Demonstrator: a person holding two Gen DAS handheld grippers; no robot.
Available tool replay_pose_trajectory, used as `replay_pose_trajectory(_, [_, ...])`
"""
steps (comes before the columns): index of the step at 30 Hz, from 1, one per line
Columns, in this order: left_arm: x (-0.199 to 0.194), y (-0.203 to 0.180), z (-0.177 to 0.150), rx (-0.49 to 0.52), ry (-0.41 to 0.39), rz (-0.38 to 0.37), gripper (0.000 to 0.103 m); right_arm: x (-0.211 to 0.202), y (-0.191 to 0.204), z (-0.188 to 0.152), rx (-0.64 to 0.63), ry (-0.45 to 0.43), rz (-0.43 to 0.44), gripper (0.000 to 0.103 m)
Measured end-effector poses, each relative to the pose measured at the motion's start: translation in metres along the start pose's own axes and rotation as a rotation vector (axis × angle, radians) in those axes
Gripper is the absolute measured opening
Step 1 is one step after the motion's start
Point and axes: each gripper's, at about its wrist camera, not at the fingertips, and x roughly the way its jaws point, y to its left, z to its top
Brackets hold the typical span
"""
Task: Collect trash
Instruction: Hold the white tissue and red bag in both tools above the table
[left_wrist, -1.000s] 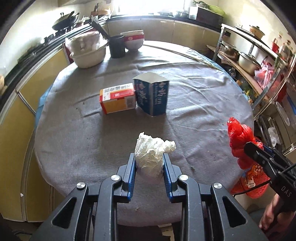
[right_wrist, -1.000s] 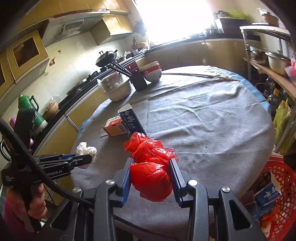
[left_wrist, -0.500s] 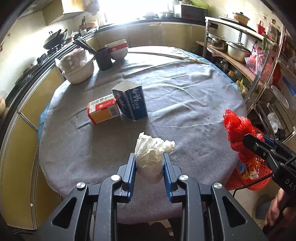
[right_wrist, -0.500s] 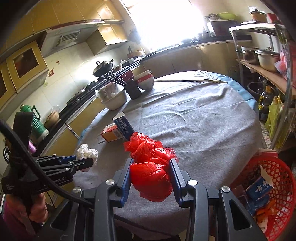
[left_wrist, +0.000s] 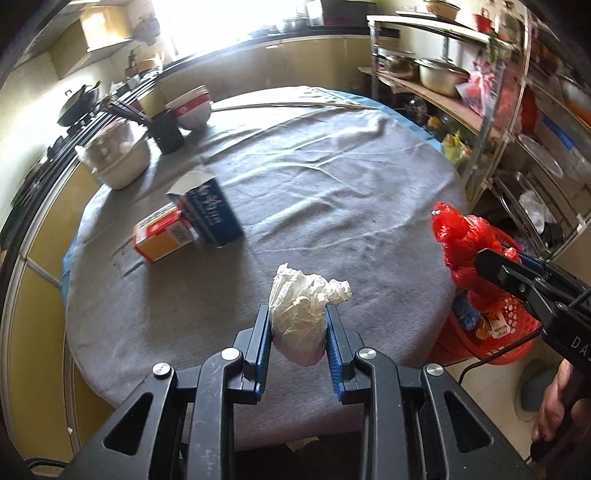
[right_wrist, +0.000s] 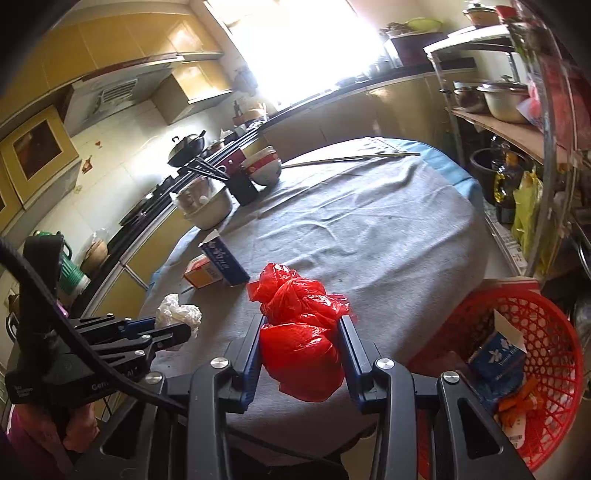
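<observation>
My left gripper (left_wrist: 297, 314) is shut on a crumpled white tissue wad (left_wrist: 303, 314), held above the near edge of the round grey-clothed table (left_wrist: 332, 192). My right gripper (right_wrist: 301, 325) is shut on a knotted red plastic bag (right_wrist: 301, 332), over the table's near right edge. Each view shows the other tool: the red plastic bag (left_wrist: 461, 240) at the right, the white tissue wad (right_wrist: 177, 314) at the lower left. A red mesh basket (right_wrist: 524, 332) with cartons inside stands on the floor to the right of the table. An orange carton (left_wrist: 162, 236) and a blue carton (left_wrist: 207, 206) rest on the cloth.
Bowls (left_wrist: 118, 162), a dark chopstick cup (left_wrist: 166, 129) and a red-rimmed bowl (left_wrist: 192, 107) sit at the table's far left. A metal rack with pots (left_wrist: 443, 77) lines the right side. Counter and stove run along the left wall. The person's hands hold both handles.
Both grippers have swung rightward with their loads; the table and cartons slide left in both views, and the red basket comes further into the right wrist view.
</observation>
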Motion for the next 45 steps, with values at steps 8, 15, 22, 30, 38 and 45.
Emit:
replay_pose_trajectory(8, [0.006,-0.015,-0.001,0.037,0.007,0.006,0.029,0.000,-0.018,-0.004,0.049,0.011,-0.014,0.041])
replay_pose_trajectory(15, [0.008,-0.015,-0.001,0.044,0.006,0.013,0.029,0.005,-0.017,-0.004,0.046,0.022,-0.017,0.041])
replay_pose_trajectory(22, [0.022,-0.009,-0.004,0.021,0.038,0.003,0.029,0.015,-0.014,-0.008,0.044,0.050,-0.024,0.041])
replay_pose_trajectory(30, [0.039,0.001,-0.012,0.001,0.064,0.004,0.029,0.034,-0.010,-0.013,0.046,0.103,-0.031,0.041])
replay_pose_trajectory(38, [0.049,0.042,-0.021,-0.082,0.055,0.047,0.029,0.054,0.005,-0.017,0.015,0.159,-0.039,0.041])
replay_pose_trajectory(45, [0.058,0.098,-0.034,-0.190,0.054,0.108,0.029,0.086,0.025,-0.023,-0.053,0.240,-0.101,0.041])
